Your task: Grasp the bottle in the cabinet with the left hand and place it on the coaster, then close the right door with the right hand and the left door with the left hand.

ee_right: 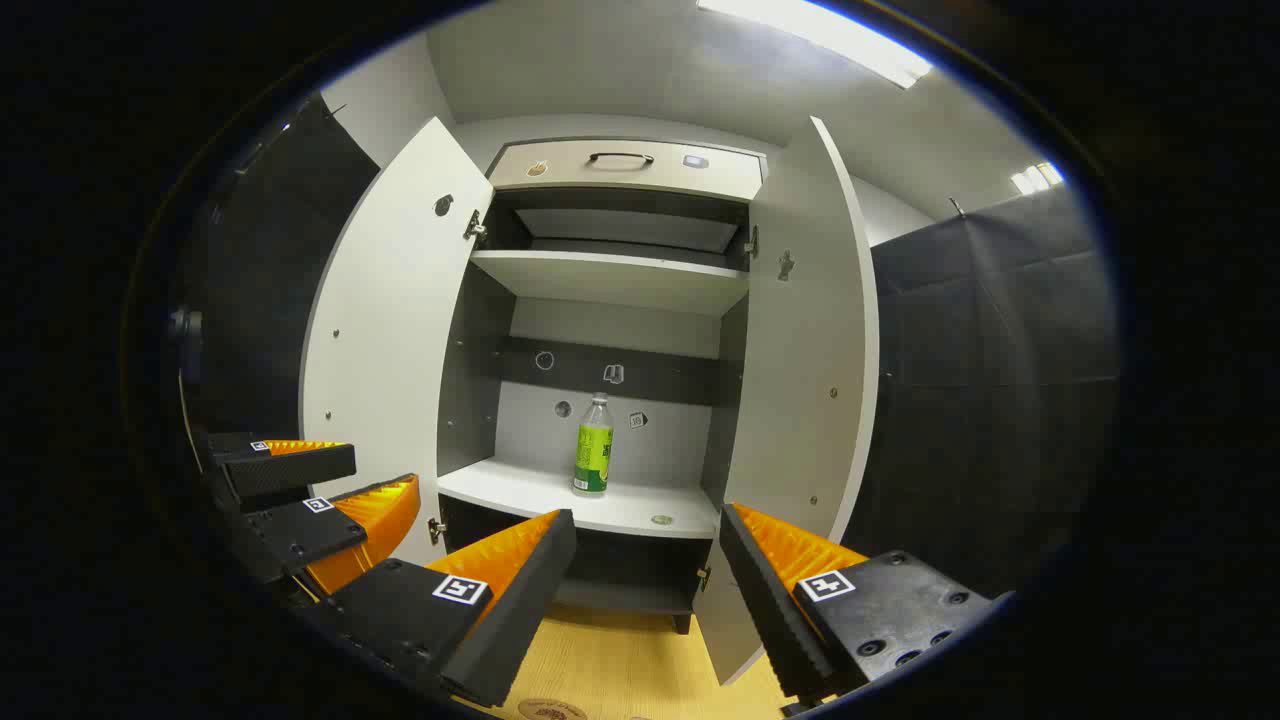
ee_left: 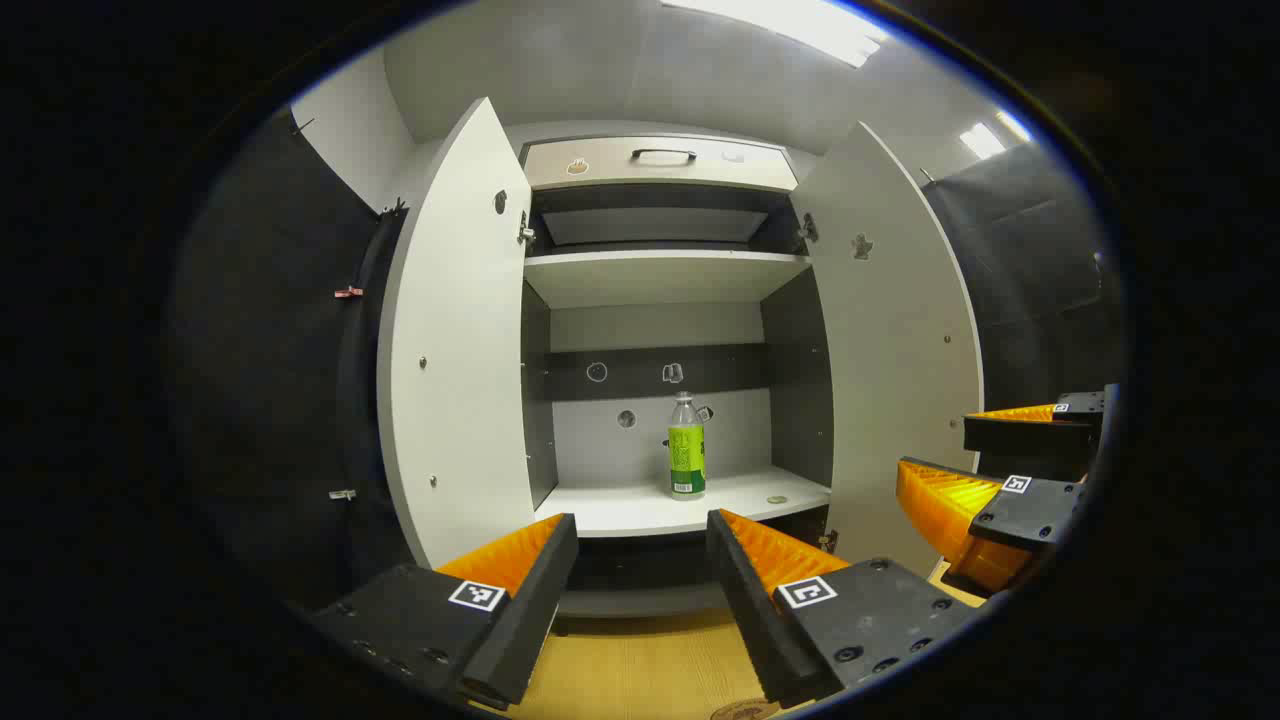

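Black cloth walls (ee_left: 270, 400) flank the booth, bright ceiling lights (ee_left: 790, 25) glow above a wooden tabletop (ee_right: 640, 660)

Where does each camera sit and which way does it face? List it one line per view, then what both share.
Left gripper view: rides the left gripper, faces the open cabinet head-on; own open fingers below, right gripper at the right edge.
Right gripper view: rides the right gripper, faces the cabinet from slightly right; own open fingers below, left gripper at the left.
Shared: the bottle upright on the shelf, both doors open.
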Motion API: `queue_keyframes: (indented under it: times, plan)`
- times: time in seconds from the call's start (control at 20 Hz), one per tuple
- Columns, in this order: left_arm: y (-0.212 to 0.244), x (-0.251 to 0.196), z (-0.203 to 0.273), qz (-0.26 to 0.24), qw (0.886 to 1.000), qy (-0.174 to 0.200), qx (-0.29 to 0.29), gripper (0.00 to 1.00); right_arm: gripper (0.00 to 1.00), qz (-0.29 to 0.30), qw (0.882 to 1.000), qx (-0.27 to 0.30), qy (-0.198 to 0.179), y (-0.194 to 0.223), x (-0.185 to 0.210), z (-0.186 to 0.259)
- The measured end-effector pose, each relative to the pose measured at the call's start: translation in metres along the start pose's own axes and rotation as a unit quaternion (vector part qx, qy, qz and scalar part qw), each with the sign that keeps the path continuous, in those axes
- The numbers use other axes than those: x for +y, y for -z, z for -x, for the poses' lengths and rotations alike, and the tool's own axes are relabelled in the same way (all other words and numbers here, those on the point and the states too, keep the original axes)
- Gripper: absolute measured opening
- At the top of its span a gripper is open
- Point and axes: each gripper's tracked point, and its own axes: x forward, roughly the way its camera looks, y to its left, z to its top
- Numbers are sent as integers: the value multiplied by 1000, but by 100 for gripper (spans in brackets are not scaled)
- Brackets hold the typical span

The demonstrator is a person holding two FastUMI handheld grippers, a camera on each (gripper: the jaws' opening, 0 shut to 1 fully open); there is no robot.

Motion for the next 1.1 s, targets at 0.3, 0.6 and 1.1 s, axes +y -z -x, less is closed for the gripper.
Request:
queue_keyframes:
  times: [0.3, 0.6, 1.1]
  plan:
    - [1, 6, 3, -2, 1000, -2, -1, 84, 97, -4, 1000, 8, 2, 4, 3, 2]
    - [3, 10, 3, 0, 1000, 2, 1, 84, 96, -1, 1000, 8, 7, 2, 7, 2]
    - [-9, 7, -29, -17, 999, 24, -19, 84, 96, 21, 999, 8, 30, 5, -8, 7]
